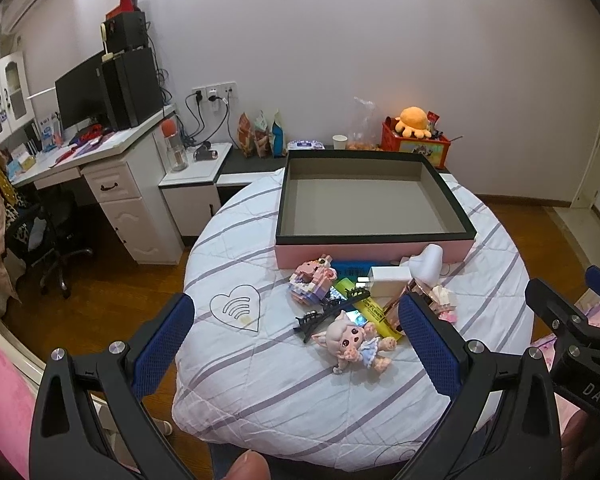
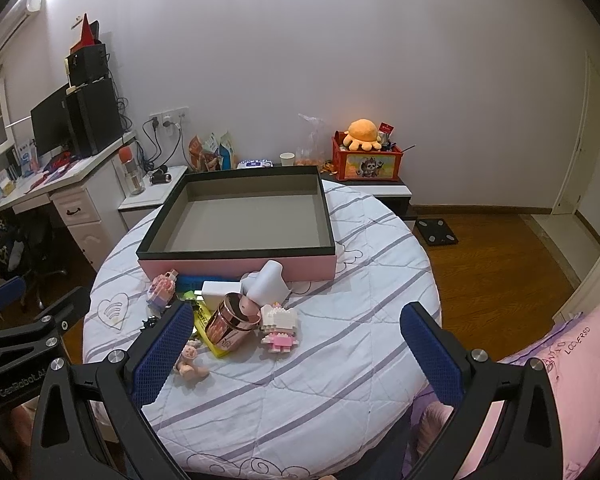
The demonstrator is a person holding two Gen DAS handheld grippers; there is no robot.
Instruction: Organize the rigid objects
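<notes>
Left gripper (image 1: 296, 344): fingers spread wide, holding nothing, low in frame above the striped quilt (image 1: 260, 392). Right gripper (image 2: 296, 350): likewise spread and empty. Pink box (image 1: 374, 250), dark-rimmed, at frame centre. Toy heap touching its near wall: pig-eared doll (image 1: 356, 346), black hair clip (image 1: 332, 312), yellow packet (image 1: 374, 312), block figure (image 1: 312, 282), rose-gold cup (image 2: 232, 322), white block doll (image 2: 279, 328), white charger (image 1: 390, 280). Desk (image 1: 96, 160) at left; orange plush (image 1: 414, 120) behind the box.
</notes>
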